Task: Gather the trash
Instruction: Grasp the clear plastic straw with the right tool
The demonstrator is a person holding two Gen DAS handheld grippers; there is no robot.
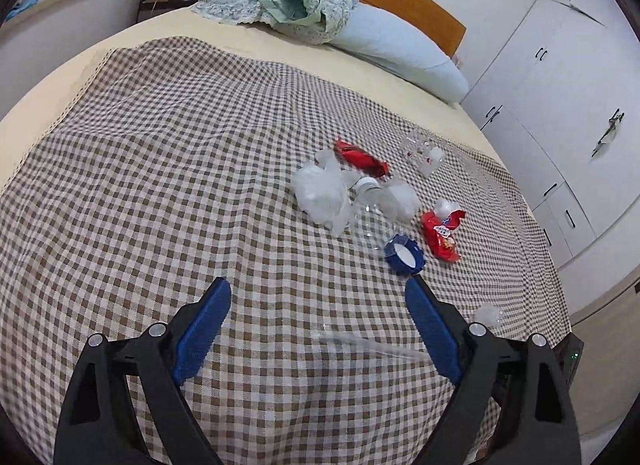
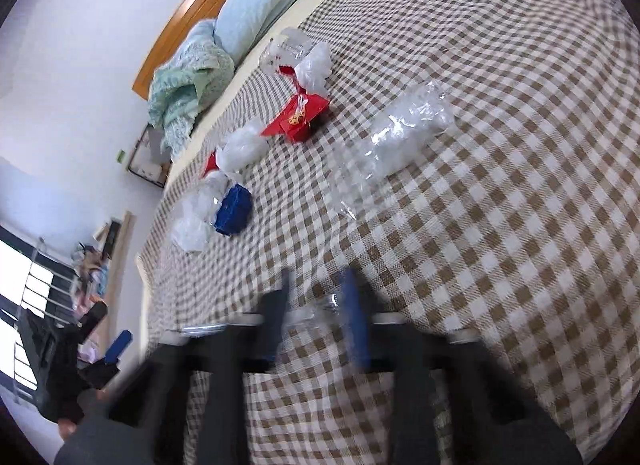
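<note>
With trash strewn over the bed (image 1: 160,185), the left tongs (image 1: 318,293) gape empty for a grab, while the blurred right tongs (image 2: 316,289) look nearly closed, possibly pinching clear plastic.

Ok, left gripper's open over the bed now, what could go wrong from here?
1. The thin clear plastic strip under the open left gripper barely shows against the checked cloth; it and the small clear crumple near the bed edge could be missed.
2. Closing low may pinch the cloth and drag everything on it.
3. The blue tape roll, just past one fingertip, could be nudged and roll off.
</note>
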